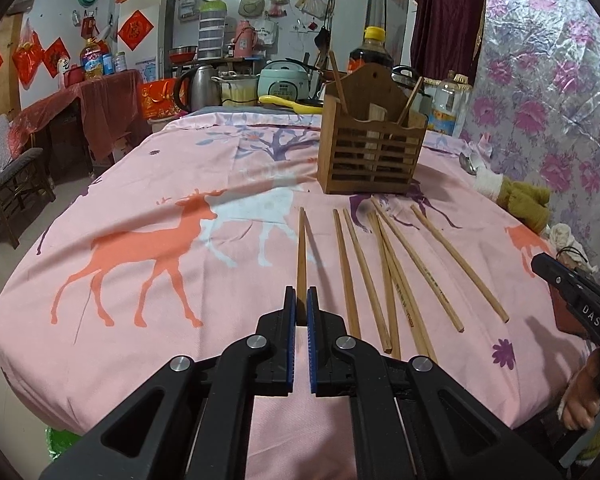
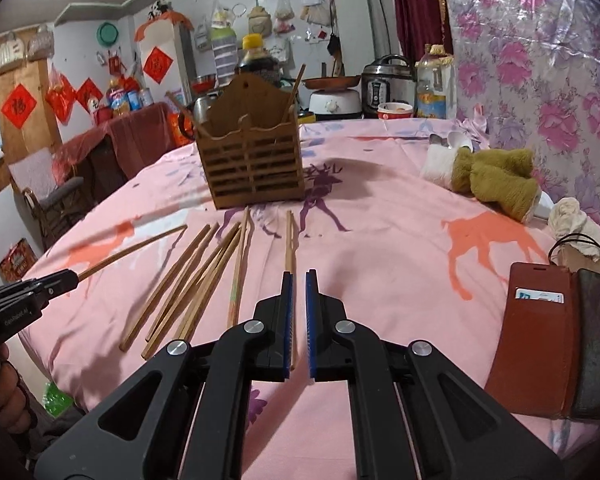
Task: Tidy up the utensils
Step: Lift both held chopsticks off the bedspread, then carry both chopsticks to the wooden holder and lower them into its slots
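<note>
My left gripper [image 1: 301, 304] is shut on the near end of a wooden chopstick [image 1: 301, 248], which points away toward the slatted wooden holder [image 1: 370, 156]. The right wrist view shows that same gripper [image 2: 74, 277] at the left, lifting its chopstick [image 2: 136, 249] off the cloth. Several loose chopsticks [image 1: 384, 280] lie fanned on the pink cloth in front of the holder [image 2: 252, 164]. My right gripper [image 2: 299, 280] is shut, with nothing visibly pinched. One chopstick [image 2: 289, 240] lies on the cloth just under its left finger. The holder has two chopsticks standing in it.
A green plush toy [image 2: 496, 180] and a metal spoon [image 1: 470, 162] lie at the right by the flowered wall. A brown phone wallet [image 2: 540, 340] sits near the right front edge. Rice cookers, a kettle and bottles crowd the table's far end.
</note>
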